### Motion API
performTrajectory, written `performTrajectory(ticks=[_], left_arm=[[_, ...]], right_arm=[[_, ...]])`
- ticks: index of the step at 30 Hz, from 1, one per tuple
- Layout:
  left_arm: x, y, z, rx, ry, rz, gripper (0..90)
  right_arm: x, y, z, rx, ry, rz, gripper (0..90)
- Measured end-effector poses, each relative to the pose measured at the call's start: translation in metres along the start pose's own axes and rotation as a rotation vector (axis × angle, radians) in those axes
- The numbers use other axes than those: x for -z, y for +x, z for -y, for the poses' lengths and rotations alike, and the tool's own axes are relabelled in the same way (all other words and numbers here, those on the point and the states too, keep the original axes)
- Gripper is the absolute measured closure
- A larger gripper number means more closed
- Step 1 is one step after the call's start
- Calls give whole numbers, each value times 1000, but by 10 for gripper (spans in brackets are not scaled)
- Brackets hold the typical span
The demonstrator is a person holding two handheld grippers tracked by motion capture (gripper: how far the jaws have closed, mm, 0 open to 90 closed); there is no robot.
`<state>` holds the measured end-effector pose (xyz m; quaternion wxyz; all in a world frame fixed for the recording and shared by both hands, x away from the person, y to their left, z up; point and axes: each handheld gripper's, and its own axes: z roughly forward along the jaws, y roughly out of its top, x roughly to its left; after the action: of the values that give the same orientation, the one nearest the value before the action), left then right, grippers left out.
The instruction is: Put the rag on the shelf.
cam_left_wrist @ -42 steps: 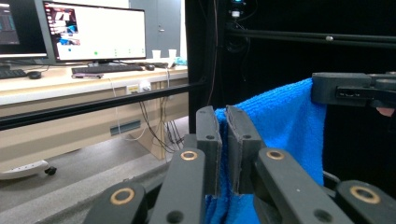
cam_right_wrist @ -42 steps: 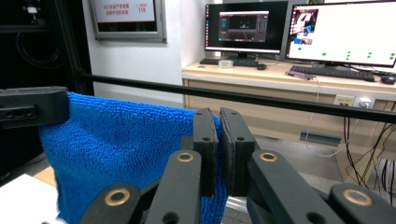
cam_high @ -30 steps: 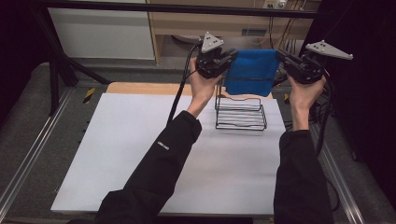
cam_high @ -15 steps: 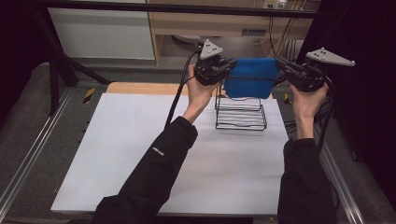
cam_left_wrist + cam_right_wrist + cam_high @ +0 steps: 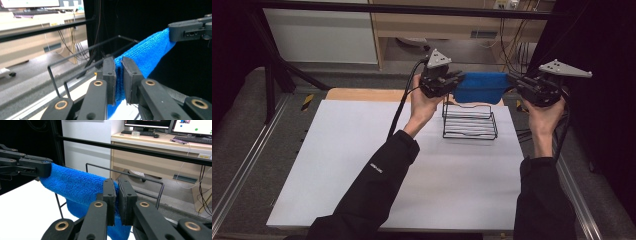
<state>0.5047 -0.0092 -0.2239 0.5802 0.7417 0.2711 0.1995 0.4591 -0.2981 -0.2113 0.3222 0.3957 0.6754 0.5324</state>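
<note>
A blue towel (image 5: 480, 87) hangs stretched in the air between my two grippers, above the black wire rack (image 5: 469, 121) at the far side of the white table. My left gripper (image 5: 455, 82) is shut on the towel's left end, and my right gripper (image 5: 512, 82) is shut on its right end. In the left gripper view the towel (image 5: 150, 52) runs from my jaws up to the other gripper (image 5: 191, 30), over the rack's top bar (image 5: 82, 51). In the right gripper view the towel (image 5: 75, 186) sags toward the other gripper (image 5: 27, 166), with the rack's bar (image 5: 135, 176) behind.
The white table top (image 5: 412, 170) lies below, with a wooden strip along its far edge. Metal rails (image 5: 242, 170) run along both sides. A black frame bar (image 5: 412, 9) crosses at the back, with a desk (image 5: 175, 147) and cables behind it.
Both grippers have risen and moved apart, pulling the towel out flatter and higher above the rack.
</note>
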Motion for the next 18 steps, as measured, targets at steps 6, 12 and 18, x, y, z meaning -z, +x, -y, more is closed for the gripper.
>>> performTrajectory(ticks=[6,12,18], left_arm=[[-1,-2,9,8,31,2,782],[-3,-4,17,7,57,6,777],[1,-4,14,8,69,13,738]], right_arm=[[0,1,8,-3,19,-11,850],[-1,0,18,-5,34,-19,850],[-2,-1,25,-6,39,-18,847]])
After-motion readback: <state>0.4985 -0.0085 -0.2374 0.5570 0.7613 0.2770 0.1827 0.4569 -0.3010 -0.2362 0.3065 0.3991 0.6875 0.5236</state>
